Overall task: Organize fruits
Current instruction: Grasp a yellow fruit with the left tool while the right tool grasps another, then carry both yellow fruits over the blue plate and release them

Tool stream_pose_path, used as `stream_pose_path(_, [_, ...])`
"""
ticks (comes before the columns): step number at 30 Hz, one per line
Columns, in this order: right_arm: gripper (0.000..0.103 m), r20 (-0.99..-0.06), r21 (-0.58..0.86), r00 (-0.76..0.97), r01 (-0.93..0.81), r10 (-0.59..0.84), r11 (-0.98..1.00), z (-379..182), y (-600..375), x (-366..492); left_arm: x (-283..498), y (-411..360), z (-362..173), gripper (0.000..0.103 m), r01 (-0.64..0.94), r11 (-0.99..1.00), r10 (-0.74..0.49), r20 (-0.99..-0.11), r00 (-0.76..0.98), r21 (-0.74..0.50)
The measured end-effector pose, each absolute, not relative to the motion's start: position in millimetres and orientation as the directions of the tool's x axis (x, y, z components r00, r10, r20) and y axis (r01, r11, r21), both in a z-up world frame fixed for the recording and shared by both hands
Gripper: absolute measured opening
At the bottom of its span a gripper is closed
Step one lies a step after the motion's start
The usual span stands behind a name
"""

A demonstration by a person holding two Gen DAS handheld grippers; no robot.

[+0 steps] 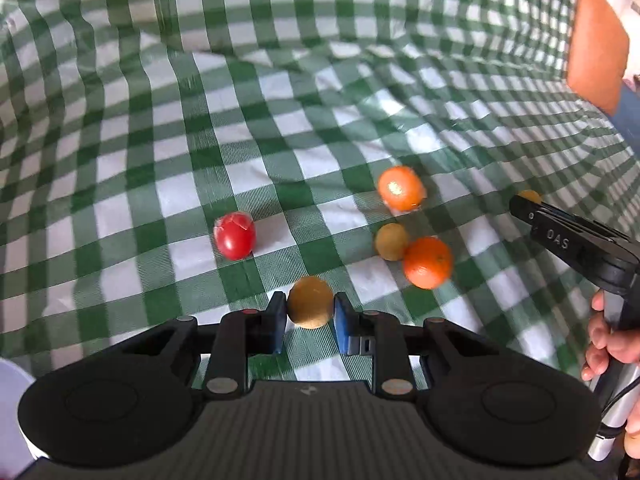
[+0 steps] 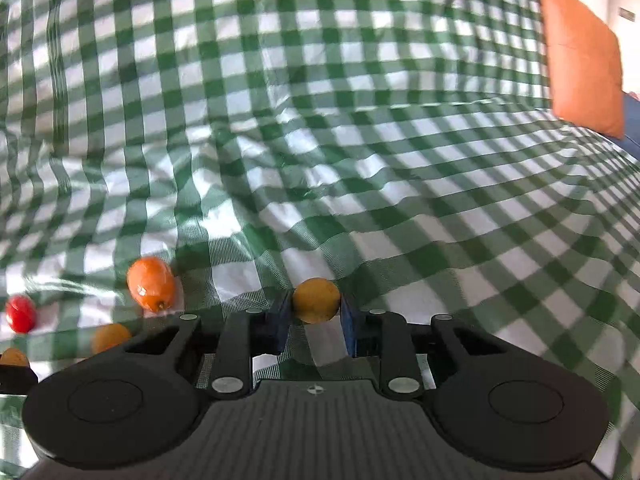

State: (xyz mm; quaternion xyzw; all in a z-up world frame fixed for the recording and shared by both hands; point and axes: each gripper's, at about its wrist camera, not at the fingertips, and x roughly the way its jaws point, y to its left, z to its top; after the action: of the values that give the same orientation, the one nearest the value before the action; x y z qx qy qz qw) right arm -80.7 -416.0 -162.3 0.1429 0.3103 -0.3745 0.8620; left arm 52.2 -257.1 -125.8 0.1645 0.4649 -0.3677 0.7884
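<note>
Left wrist view: the left hand-held gripper is clenched on a small yellow-brown fruit, its two blue pads pressing the fruit's left and right sides just above a green-and-white checked cloth that covers the surface. Beyond it on the cloth lie a red tomato-like fruit to the left, and to the right a loose cluster: one orange fruit farthest back, a second yellow-brown fruit touching a nearer orange fruit. At the right edge the right hand-held gripper reaches in from the side, with a yellow-brown fruit at its tip, only partly visible. A person's hand wraps the handle below it. An orange cushion stands at the far right.

Right wrist view: the right hand-held gripper is clenched on its own yellow-brown fruit, blue pads against both sides, low over the same checked cloth. To the left lie an orange fruit, a blurred orange fruit partly hidden behind the gripper body, and the red fruit near the left edge. At the bottom left corner the left gripper's tip shows with its fruit just above it. The orange cushion leans at the upper right. The cloth is wrinkled and rises in folds behind the fruits.
</note>
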Motion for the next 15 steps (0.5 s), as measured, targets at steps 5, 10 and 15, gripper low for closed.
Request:
stream_pose_path(5, [0.027, -0.573, 0.013, 0.572, 0.723, -0.587, 0.691, -121, -382, -109, 28, -219, -85, 0.028, 0.726, 0.682, -0.459, -0.827, 0.326, -0.092])
stream_pose_path(10, [0.027, -0.505, 0.025, 0.658, 0.658, -0.559, 0.752, -73, -318, -137, -5, -158, -42, 0.028, 0.702, 0.71, -0.444, -0.814, 0.375, -0.064])
stream_pose_path(15, [0.027, -0.468, 0.012, 0.746, 0.542, -0.474, 0.84, -37, -242, -160, -35, -86, -9, 0.028, 0.659, 0.751, -0.411, -0.816, 0.407, -0.05])
